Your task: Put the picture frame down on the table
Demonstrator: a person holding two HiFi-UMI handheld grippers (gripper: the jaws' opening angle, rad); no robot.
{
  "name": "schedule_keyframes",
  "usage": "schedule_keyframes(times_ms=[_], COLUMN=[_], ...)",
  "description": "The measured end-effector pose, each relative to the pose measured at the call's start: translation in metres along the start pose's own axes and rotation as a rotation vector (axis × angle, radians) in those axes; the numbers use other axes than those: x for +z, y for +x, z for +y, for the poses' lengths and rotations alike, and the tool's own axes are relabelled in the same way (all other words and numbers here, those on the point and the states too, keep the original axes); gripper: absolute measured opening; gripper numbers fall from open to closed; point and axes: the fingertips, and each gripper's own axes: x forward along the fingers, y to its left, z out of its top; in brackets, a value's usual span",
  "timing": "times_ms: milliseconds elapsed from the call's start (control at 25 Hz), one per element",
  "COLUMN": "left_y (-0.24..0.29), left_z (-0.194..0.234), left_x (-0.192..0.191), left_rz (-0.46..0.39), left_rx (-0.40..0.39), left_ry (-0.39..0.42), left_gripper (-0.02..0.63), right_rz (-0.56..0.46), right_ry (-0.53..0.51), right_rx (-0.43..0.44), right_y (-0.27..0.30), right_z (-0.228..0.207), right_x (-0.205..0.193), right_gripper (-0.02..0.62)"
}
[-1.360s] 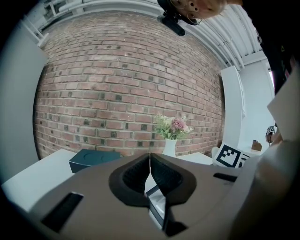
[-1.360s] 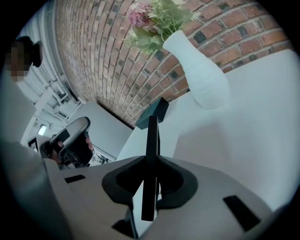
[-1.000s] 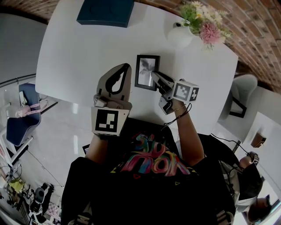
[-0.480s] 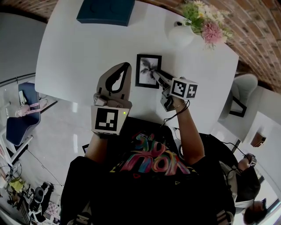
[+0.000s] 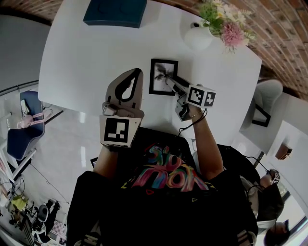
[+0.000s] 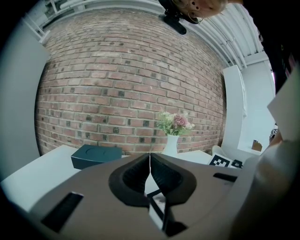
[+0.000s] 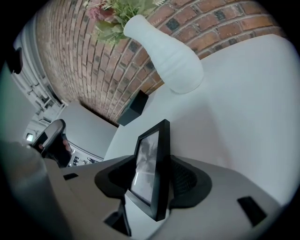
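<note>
A black picture frame with a palm-tree print is over the white table, near its front edge. My right gripper is shut on the frame's near right part. In the right gripper view the frame stands edge-on between the two pads, tilted. I cannot tell whether its lower edge touches the table. My left gripper hovers just left of the frame, shut and holding nothing. In the left gripper view its tips meet, and a corner of the frame shows below them.
A dark teal box lies at the table's far side. A white vase with flowers stands at the far right, beyond the frame. A brick wall runs behind the table. A grey chair stands off the right edge.
My right gripper has carried the frame slightly farther onto the table and turned it a little. The left gripper has stayed where it was.
</note>
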Motion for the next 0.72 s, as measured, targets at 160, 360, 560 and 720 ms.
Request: schedule_keyframes(times_ms=[160,360,560,720], left_y=[0.001,-0.001,-0.001,-0.001], left_z=[-0.002,-0.002,-0.002,-0.003], left_x=[-0.001,-0.005,0.003,0.006], left_rz=[-0.003,0.020,-0.013,-0.023], left_rx=[-0.003,-0.009,-0.008,-0.014], left_ry=[0.001,0.013,0.009,0.014], left_gripper=[0.028,0.028,0.028,0.028], right_rz=[-0.010,-0.005,-0.035,-0.053], right_ry=[0.007,-0.068,-0.075,-0.069], right_rx=[0.002,-0.047,-0.081,-0.071], right_y=[-0.001,-0.002,-0.007,-0.010], right_z=[0.001,0.002,0.001,0.004], right_x=[0.001,0.002,0.008,0.010], right_gripper=[0.245,0.273,0.276,0.276])
